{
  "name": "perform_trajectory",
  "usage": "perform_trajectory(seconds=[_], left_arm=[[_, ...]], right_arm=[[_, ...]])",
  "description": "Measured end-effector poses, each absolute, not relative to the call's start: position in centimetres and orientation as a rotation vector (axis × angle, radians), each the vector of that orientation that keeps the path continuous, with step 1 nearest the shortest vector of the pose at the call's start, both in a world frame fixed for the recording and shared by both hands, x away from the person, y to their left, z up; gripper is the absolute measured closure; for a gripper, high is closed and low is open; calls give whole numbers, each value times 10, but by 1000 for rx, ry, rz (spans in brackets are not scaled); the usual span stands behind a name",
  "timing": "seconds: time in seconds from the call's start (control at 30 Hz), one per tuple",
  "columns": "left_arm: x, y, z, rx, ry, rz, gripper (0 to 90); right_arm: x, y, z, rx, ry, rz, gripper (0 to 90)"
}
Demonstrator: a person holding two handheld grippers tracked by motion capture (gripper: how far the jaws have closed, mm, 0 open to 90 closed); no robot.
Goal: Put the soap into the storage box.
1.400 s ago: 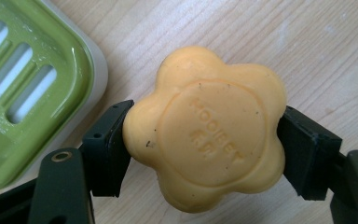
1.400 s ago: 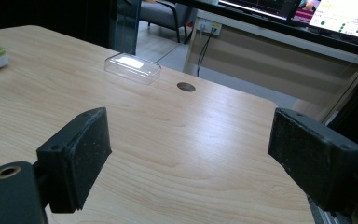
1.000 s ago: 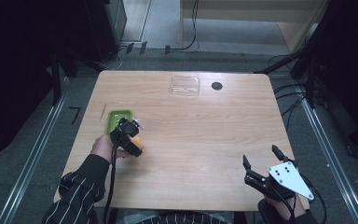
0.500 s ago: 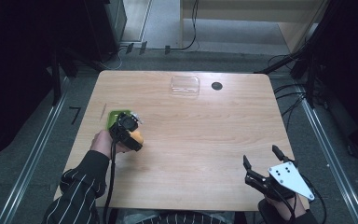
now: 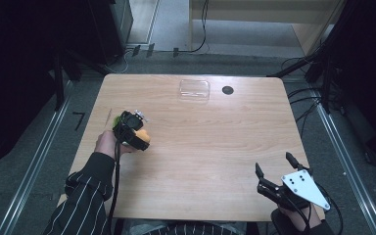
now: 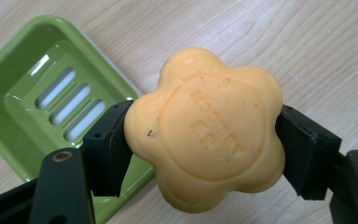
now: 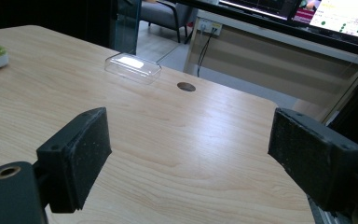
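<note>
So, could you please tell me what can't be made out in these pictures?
- Soap: its underside is hidden in the left gripper view, and its stamped lettering is too shallow to read.
- Green soap dish: cut off by the left edge and covered by the left claw in the high view.
- Clear lid: too small for detail.

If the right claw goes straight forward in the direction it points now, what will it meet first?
Probably nothing soon: the open right claw points across bare light wooden table. Far ahead lies the clear plastic rectangular lid, slightly left of its line, so it may pass beside it; depth is unclear.
</note>
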State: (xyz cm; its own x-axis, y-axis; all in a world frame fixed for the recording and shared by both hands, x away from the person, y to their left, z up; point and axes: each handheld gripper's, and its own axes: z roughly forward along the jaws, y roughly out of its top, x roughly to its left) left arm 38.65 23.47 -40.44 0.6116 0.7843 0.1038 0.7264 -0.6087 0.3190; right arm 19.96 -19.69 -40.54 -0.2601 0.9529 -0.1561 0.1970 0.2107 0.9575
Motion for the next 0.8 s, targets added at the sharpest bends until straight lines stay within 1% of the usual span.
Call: perform_trajectory(seconds=[0.47,0.8], left_arm=[[393,246,-402,2546,1256,401,276],[401,259,-397,2462,1308,445,276]], right_arm=[[200,-197,-405,1101,1640,1124,133],[200,-197,-405,1101,1640,1124,133]])
